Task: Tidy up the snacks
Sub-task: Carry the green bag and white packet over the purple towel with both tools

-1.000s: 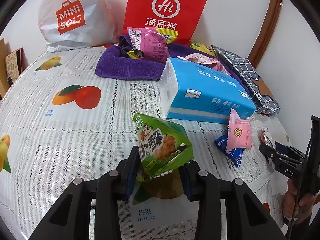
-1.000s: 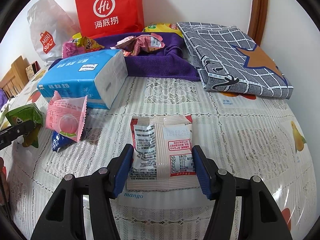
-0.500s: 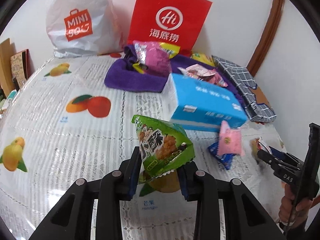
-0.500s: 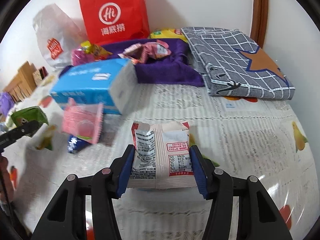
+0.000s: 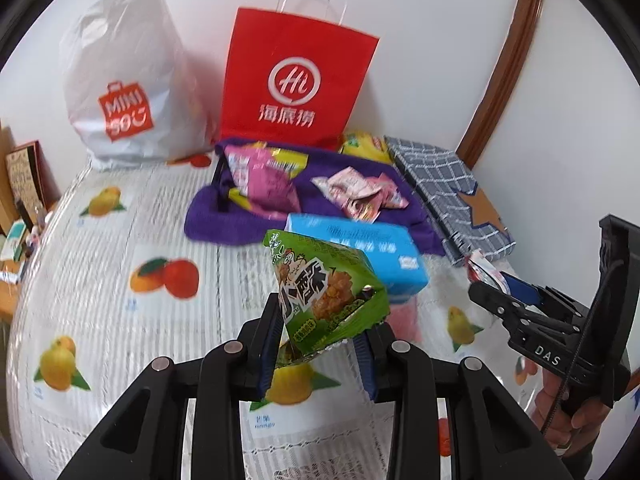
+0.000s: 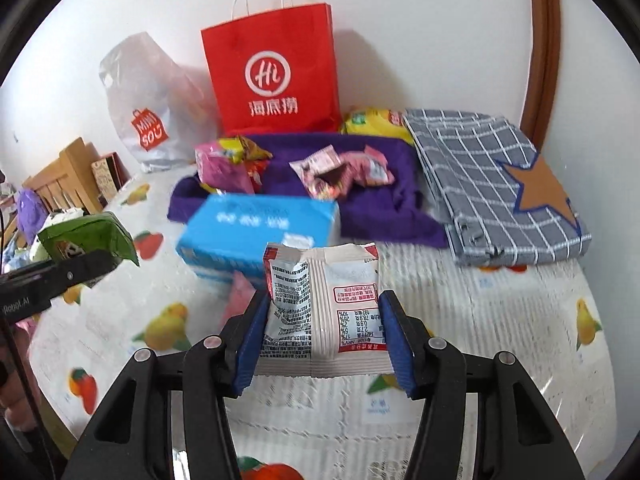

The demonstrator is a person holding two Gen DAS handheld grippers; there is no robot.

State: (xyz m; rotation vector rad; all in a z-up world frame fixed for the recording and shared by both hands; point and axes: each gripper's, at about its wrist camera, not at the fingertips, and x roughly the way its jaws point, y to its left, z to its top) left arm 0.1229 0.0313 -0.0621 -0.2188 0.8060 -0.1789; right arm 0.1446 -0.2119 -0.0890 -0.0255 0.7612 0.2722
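Observation:
My left gripper (image 5: 322, 340) is shut on a green snack packet (image 5: 326, 288), held up off the table. In the right wrist view the same green packet (image 6: 90, 238) shows at the left edge. My right gripper (image 6: 320, 338) is shut on a white snack packet (image 6: 324, 312) with red trim, printed side up, also lifted above the tablecloth. In the left wrist view the right gripper (image 5: 494, 300) appears at the right, held by a hand (image 5: 568, 416). Behind lies a purple towel (image 5: 256, 220) carrying pink snack packets (image 5: 360, 194).
A blue tissue pack (image 6: 256, 232) lies in front of the towel, a pink packet (image 6: 240, 296) beside it. A red paper bag (image 6: 276, 76) and a white plastic bag (image 6: 148, 108) stand at the wall. A folded grey checked cloth (image 6: 488, 184) lies right. Fruit-print tablecloth (image 6: 500, 320) covers the table.
Both grippers have risen off the table with their packets. The white packet, flat on the cloth before, now hangs in the right gripper's jaws, which closed in a little.

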